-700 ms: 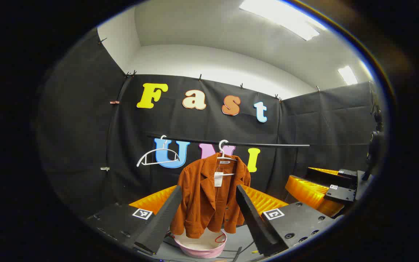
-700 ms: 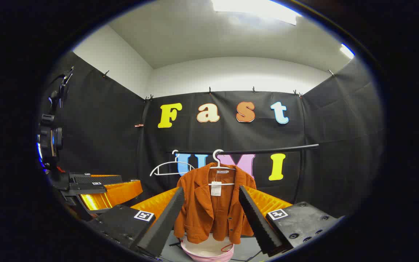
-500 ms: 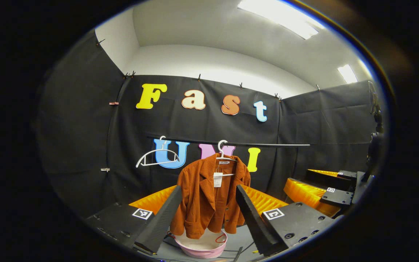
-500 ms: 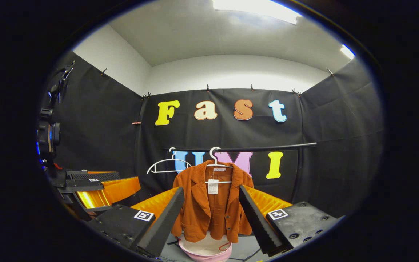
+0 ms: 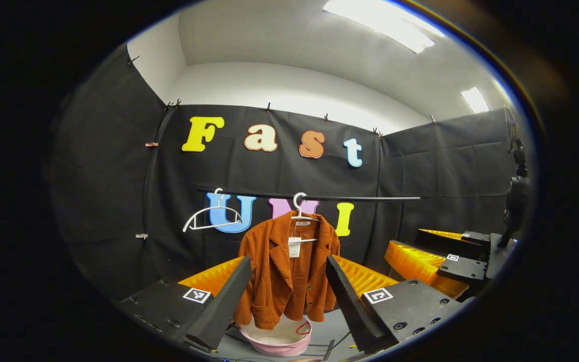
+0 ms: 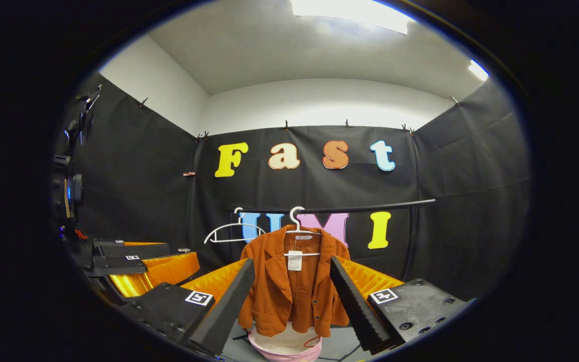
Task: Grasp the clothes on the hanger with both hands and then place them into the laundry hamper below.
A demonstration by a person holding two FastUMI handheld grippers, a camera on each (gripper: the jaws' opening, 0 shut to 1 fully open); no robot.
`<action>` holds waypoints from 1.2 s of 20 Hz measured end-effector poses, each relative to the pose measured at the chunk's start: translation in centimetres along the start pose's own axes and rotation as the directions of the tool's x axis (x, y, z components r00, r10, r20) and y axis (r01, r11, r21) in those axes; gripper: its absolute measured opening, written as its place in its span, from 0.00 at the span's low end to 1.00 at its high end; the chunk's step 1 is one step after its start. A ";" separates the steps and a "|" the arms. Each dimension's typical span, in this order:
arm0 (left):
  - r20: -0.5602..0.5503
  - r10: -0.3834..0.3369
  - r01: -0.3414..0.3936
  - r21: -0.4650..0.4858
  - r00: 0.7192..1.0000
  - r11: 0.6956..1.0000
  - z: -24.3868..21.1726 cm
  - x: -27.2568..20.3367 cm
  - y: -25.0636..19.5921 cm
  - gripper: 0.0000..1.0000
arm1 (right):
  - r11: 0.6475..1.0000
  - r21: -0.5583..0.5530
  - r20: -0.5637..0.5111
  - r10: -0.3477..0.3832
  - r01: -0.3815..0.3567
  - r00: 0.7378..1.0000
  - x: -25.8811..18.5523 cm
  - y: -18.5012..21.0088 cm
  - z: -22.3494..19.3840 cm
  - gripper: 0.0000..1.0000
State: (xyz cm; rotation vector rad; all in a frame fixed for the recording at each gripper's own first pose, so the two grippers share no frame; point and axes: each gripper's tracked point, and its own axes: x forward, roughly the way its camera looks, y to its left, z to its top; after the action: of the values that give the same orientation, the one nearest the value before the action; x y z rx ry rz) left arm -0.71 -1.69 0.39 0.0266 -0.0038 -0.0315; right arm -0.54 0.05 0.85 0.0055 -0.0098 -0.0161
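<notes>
Jacket: an orange-brown jacket [image 5: 285, 271] hangs open-fronted on a white hanger [image 5: 300, 213]; in the left gripper view it sits at about 6 o'clock from the centre, framed between that gripper's two fingers. A white tag [image 5: 294, 247] dangles at its collar.
Rail: a dark rail [image 5: 309, 197] runs across the back wall; the hanger's hook is over it.
Spare hanger: a second white hanger [image 5: 212, 218] hangs bare on the rail, at 9 o'clock from the jacket's collar.
Hamper: a pink hamper [image 5: 277, 340] stands on the floor directly under the jacket; the hem hangs just over its rim, and whether the two touch is hard to tell at this angle.
Left gripper: the left gripper [image 5: 284, 301] is held well short of the jacket, fingers spread wide, nothing between them.
Right gripper: the right gripper [image 6: 290, 306] is likewise back from the jacket [image 6: 292, 284], fingers spread apart and holding nothing; the hamper [image 6: 285, 348] lies at 6 o'clock between them.
Other views: the right gripper also appears at 4 o'clock in the left gripper view; the left gripper appears at 8 o'clock in the right gripper view.
</notes>
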 end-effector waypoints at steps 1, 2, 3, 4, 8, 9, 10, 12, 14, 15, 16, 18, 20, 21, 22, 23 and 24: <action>0.004 -0.002 0.002 -0.001 1.000 1.000 0.2 -0.2 0.0 0.94 | 1.000 -0.002 0.006 0.001 -0.001 1.000 -0.1 0.0 0.3 0.97; 0.007 -0.004 0.004 -0.003 1.000 1.000 0.2 -0.3 0.0 0.94 | 1.000 -0.003 0.012 0.001 -0.001 1.000 -0.3 0.0 0.5 0.97; 0.007 -0.005 0.005 -0.004 1.000 1.000 0.3 -0.3 0.0 0.94 | 1.000 -0.004 0.017 0.002 -0.002 1.000 -0.5 -0.1 0.7 0.97; 0.007 -0.006 0.006 -0.003 1.000 1.000 0.2 -0.4 0.0 0.94 | 1.000 -0.006 0.023 0.003 -0.003 1.000 -0.7 -0.1 1.0 0.97; 0.012 -0.007 0.007 -0.008 1.000 1.000 0.4 -0.7 0.2 0.94 | 1.000 -0.008 0.024 0.002 -0.002 1.000 -0.9 -0.1 1.1 0.96; 0.014 -0.009 0.009 -0.012 1.000 1.000 0.5 -0.8 0.2 0.94 | 1.000 -0.006 0.022 0.003 -0.002 1.000 -0.8 -0.1 1.0 0.96; 0.017 -0.009 0.009 -0.014 1.000 1.000 0.5 -0.9 0.3 0.94 | 1.000 -0.006 0.020 0.003 -0.003 1.000 -0.8 -0.1 1.0 0.96; 0.019 -0.007 0.007 -0.015 1.000 1.000 0.6 -1.0 0.5 0.94 | 1.000 -0.006 0.019 0.004 -0.004 1.000 -0.8 -0.1 1.0 0.97; 0.017 -0.007 0.007 -0.013 1.000 1.000 0.6 -1.1 0.6 0.94 | 1.000 -0.007 0.018 0.003 -0.003 1.000 -0.9 -0.1 1.0 0.97; 0.016 -0.008 0.008 -0.012 1.000 1.000 0.6 -1.2 0.7 0.95 | 1.000 -0.008 0.016 0.003 -0.003 1.000 -0.8 0.0 1.0 0.97; 0.016 -0.010 0.011 -0.012 1.000 1.000 0.6 -1.3 0.7 0.95 | 1.000 -0.009 0.014 0.002 -0.002 1.000 -0.8 0.0 0.9 0.97; 0.014 -0.020 0.021 -0.013 1.000 1.000 0.5 -1.4 0.7 0.95 | 1.000 -0.011 0.012 -0.003 0.003 1.000 -0.9 0.0 0.9 0.97; 0.012 -0.032 0.032 -0.014 0.999 0.999 0.4 -1.6 0.8 0.95 | 1.000 -0.012 0.014 -0.007 0.007 1.000 -1.0 0.2 0.9 0.97; 0.012 -0.036 0.036 -0.014 0.999 0.999 0.5 -1.7 1.0 0.95 | 1.000 -0.014 0.020 -0.009 0.009 1.000 -1.1 0.2 1.0 0.97; 0.015 -0.041 0.041 -0.014 0.999 0.999 0.5 -1.9 1.1 0.95 | 1.000 -0.017 0.027 -0.015 0.016 1.000 -1.3 0.3 1.2 0.99; 0.013 -0.050 0.050 -0.015 0.999 0.999 0.5 -2.0 1.2 0.95 | 1.000 -0.021 0.033 -0.022 0.023 0.999 -1.6 0.4 1.3 0.99; 0.008 -0.061 0.062 -0.016 0.998 0.998 0.2 -2.1 1.3 0.95 | 0.999 -0.024 0.036 -0.030 0.030 0.999 -1.8 0.6 1.3 0.97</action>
State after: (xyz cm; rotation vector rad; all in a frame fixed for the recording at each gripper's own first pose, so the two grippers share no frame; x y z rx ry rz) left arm -2.77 -0.28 0.65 0.0099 -0.0101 -0.0932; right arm -2.32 0.64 2.14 -0.0189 -0.0454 -0.0463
